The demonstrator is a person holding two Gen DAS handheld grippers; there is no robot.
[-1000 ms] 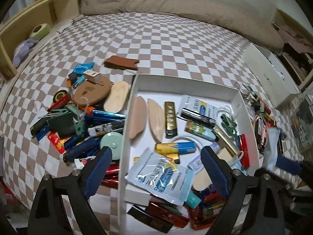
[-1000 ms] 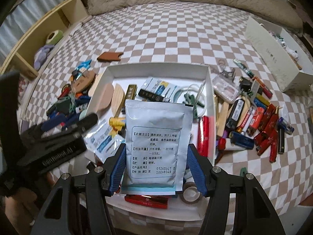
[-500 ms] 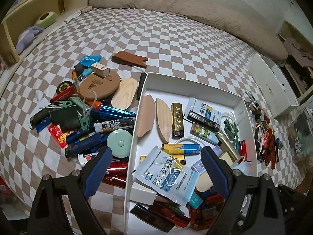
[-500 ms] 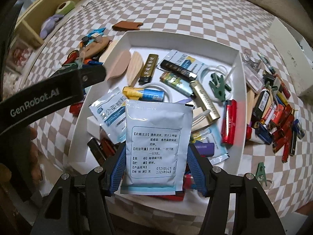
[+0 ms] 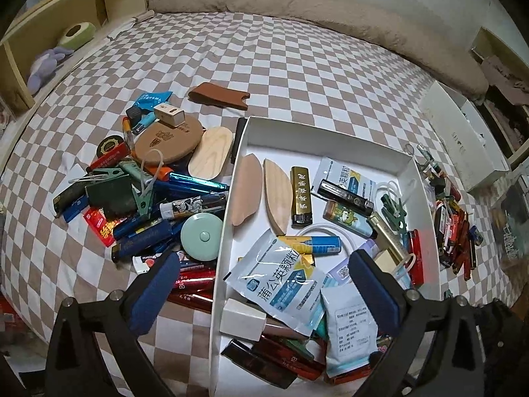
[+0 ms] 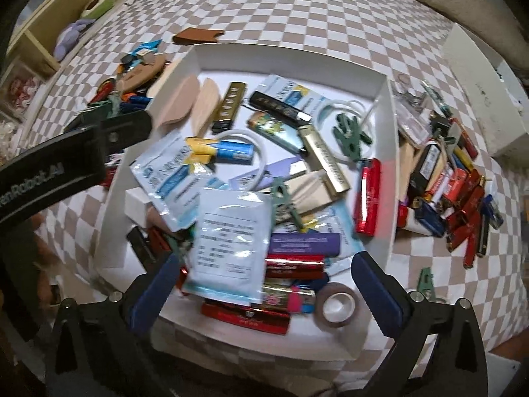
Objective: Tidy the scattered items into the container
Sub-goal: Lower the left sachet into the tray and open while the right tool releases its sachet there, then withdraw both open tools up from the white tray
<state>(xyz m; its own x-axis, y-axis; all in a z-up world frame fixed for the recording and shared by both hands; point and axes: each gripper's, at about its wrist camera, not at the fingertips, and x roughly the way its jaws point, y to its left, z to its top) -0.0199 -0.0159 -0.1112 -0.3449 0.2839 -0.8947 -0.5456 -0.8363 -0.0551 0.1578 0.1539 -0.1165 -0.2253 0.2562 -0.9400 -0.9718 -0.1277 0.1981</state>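
A white open box point(image 5: 317, 134) point(image 6: 391, 125) lies on the checkered bed and holds lighters, wooden pieces, sachets and clips. A white medicine sachet point(image 6: 231, 241) point(image 5: 350, 334) lies loose on the pile at the box's near end. My right gripper point(image 6: 264, 291) is open and empty just above and behind it. My left gripper point(image 5: 264, 291) is open and empty over the box's near left corner. Scattered items point(image 5: 142, 192) lie left of the box, and more lighters point(image 6: 453, 182) lie to its right.
A brown leather piece point(image 5: 218, 94) lies beyond the box. A roll of tape point(image 6: 337, 304) sits at the box's near edge. A second white box point(image 5: 463, 139) stands far right. A wooden shelf point(image 5: 49, 46) runs along the left.
My right gripper opened and let the white sachet drop into the box, after moving in over it. My left gripper stayed open and shifted slightly forward.
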